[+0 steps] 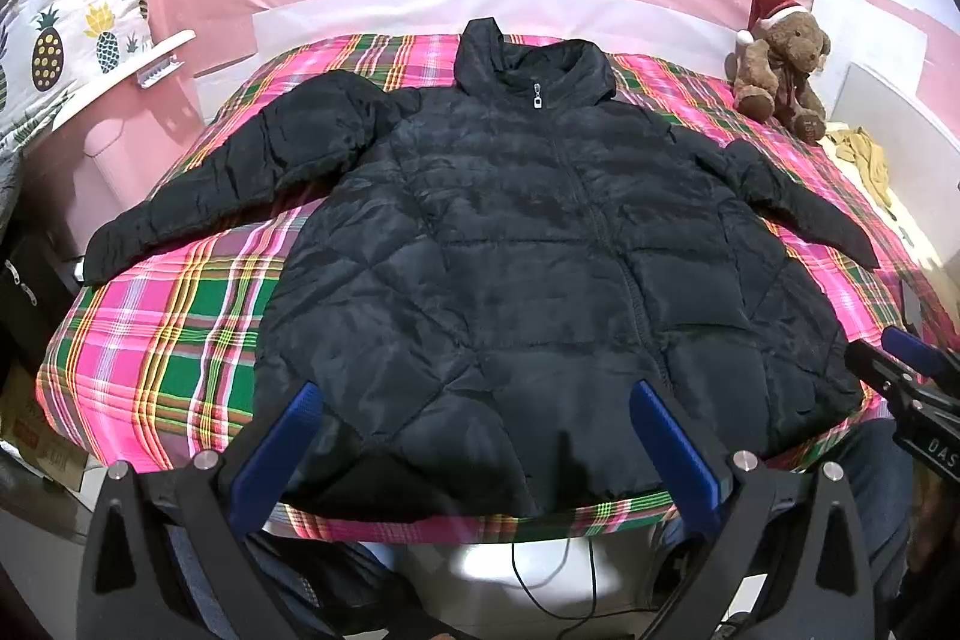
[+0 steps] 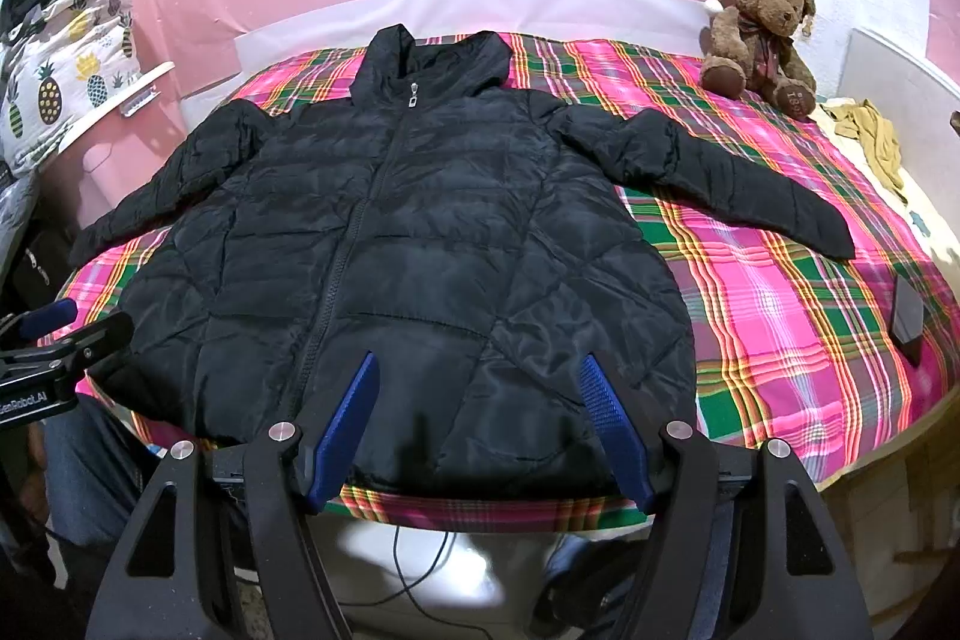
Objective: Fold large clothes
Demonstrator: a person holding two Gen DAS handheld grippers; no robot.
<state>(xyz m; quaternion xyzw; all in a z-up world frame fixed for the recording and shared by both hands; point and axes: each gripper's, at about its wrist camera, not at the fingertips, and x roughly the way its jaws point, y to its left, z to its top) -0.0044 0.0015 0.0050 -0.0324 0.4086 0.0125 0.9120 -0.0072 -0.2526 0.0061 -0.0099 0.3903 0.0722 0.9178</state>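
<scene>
A black quilted puffer jacket (image 1: 510, 244) (image 2: 408, 244) lies flat and zipped on a plaid-covered bed, front up, hood at the far end, both sleeves spread out to the sides. My left gripper (image 1: 477, 394) hovers open above the jacket's near hem, blue pads wide apart, nothing between them. My right gripper (image 2: 480, 367) is open too, held over the hem a little further right. Each gripper shows at the edge of the other's view: the right gripper (image 1: 900, 358) and the left gripper (image 2: 66, 322).
The pink and green plaid bedspread (image 2: 780, 292) covers the bed. A teddy bear in a Santa hat (image 2: 759, 34) sits at the far right corner beside a yellow cloth (image 2: 870, 136). A dark phone (image 2: 906, 316) lies at the right edge. A pineapple-print bundle (image 1: 66, 40) is left.
</scene>
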